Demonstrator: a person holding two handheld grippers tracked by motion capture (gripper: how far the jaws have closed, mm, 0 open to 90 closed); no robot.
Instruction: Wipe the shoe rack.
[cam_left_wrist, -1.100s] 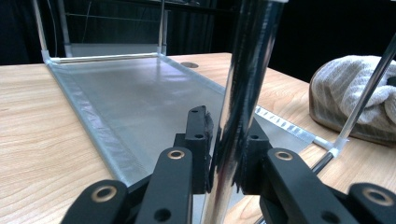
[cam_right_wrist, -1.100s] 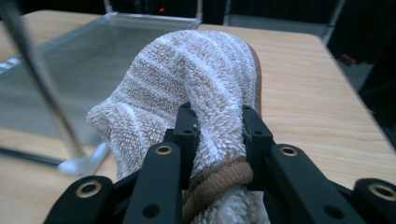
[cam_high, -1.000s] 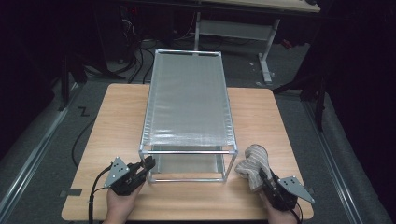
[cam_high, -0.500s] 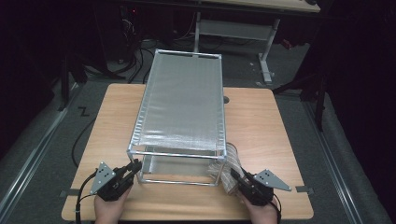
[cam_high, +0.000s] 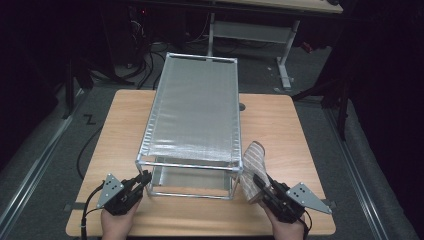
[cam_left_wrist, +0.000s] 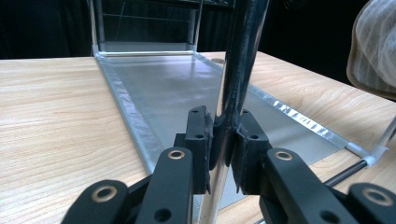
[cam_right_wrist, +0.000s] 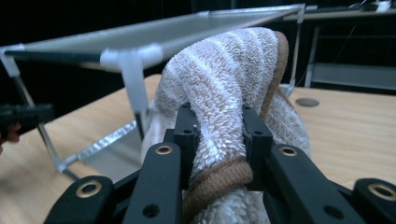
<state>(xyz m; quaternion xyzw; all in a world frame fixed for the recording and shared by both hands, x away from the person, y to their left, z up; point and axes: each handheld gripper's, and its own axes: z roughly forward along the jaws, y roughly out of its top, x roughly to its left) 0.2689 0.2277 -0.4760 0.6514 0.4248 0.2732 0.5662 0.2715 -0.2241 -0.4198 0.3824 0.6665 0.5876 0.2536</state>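
A metal rack (cam_high: 192, 115) with a silver mesh top and a lower shelf (cam_left_wrist: 187, 88) stands lengthwise on the wooden table (cam_high: 280, 125). My left gripper (cam_high: 145, 179) is at the rack's front left corner. In the left gripper view it (cam_left_wrist: 224, 140) is shut on the shiny upright post (cam_left_wrist: 240, 56). My right gripper (cam_high: 260, 186) is shut on a striped towel with a brown hem (cam_high: 252, 162), held up beside the rack's front right corner. In the right gripper view the towel (cam_right_wrist: 224, 70) bulges up between that gripper's (cam_right_wrist: 218, 130) jaws, close to the rack's top corner (cam_right_wrist: 130, 60).
Bare table surface lies on both sides of the rack. A round hole (cam_high: 242, 106) sits in the tabletop at the rack's right. Beyond the table stand a desk frame (cam_high: 285, 55) and cables (cam_high: 150, 55) on the dark floor.
My right gripper has risen with the towel, which now stands higher beside the rack's front right corner. The left gripper stays clamped at the front left post.
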